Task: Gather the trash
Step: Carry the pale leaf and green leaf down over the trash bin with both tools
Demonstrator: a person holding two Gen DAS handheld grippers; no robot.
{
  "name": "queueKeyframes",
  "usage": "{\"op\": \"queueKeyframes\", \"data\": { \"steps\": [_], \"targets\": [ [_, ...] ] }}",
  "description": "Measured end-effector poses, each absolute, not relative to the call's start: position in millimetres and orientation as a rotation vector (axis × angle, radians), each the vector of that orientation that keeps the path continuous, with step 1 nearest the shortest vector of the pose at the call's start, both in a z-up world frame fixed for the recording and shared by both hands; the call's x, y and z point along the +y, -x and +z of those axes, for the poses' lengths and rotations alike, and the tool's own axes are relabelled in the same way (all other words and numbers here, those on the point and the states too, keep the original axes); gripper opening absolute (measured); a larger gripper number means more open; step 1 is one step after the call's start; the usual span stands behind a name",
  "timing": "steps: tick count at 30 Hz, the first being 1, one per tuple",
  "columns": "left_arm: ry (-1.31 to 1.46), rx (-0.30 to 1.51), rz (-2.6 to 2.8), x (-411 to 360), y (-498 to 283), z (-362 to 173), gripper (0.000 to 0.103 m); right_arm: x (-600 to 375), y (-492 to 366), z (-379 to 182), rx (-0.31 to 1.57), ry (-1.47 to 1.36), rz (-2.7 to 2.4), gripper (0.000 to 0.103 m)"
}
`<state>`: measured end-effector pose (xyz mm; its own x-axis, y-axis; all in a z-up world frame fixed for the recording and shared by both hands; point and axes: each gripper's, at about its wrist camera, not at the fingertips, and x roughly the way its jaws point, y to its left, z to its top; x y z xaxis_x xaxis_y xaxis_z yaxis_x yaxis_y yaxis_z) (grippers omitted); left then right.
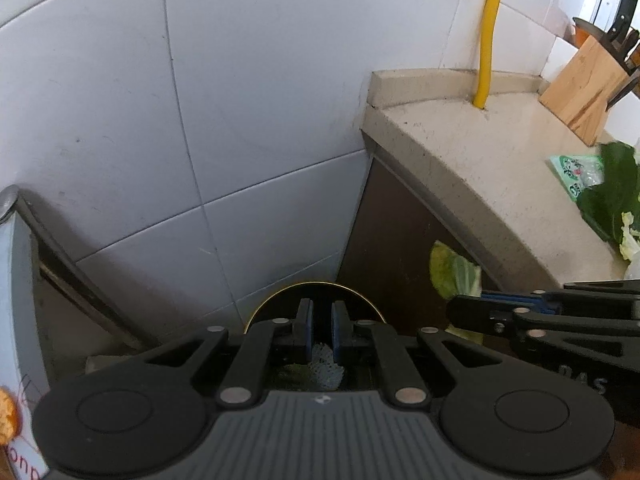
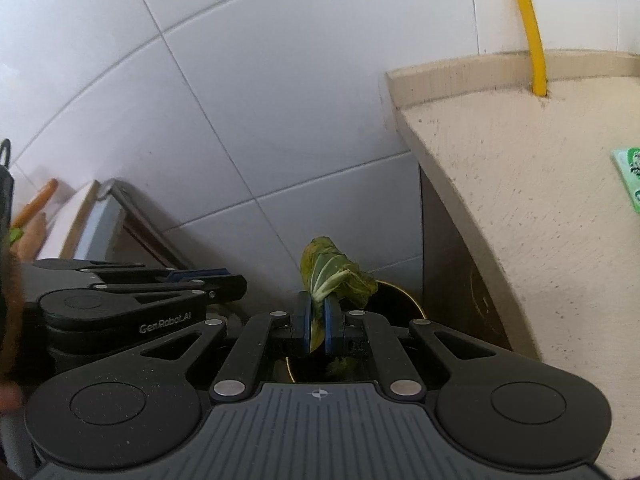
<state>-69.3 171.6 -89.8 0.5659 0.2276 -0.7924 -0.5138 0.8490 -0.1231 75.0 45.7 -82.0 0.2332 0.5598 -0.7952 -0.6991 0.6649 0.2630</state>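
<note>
My right gripper (image 2: 318, 314) is shut on a wilted green vegetable leaf (image 2: 334, 276) and holds it over the round dark trash bin (image 2: 396, 304) on the floor. In the left wrist view the leaf (image 1: 454, 272) hangs from the right gripper (image 1: 460, 314) at the right. My left gripper (image 1: 321, 314) hangs over the bin (image 1: 316, 290), its pads a narrow gap apart with nothing between them. A white foam net (image 1: 326, 364) lies in the bin below it.
The beige counter (image 1: 480, 148) holds a green packet (image 1: 576, 172), more green leaves (image 1: 612, 196) and a wooden knife block (image 1: 584, 84). A yellow hose (image 1: 490, 36) runs up the white tiled wall (image 1: 200, 100). An appliance (image 1: 16, 280) stands at the left.
</note>
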Motion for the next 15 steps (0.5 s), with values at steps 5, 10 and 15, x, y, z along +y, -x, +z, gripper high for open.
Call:
{"op": "queueKeyframes", "data": {
  "steps": [5, 10, 15],
  "targets": [
    [0.370, 0.880, 0.438, 177, 67, -95, 0.006, 54, -77, -93, 1.041, 0.175, 0.854, 0.009],
    [0.386, 0.886, 0.447, 184, 68, -100, 0.006, 61, -80, -100, 1.057, 0.195, 0.843, 0.009],
    [0.418, 0.893, 0.463, 192, 68, -105, 0.006, 71, -86, -111, 1.084, 0.203, 0.833, 0.020]
  ]
}}
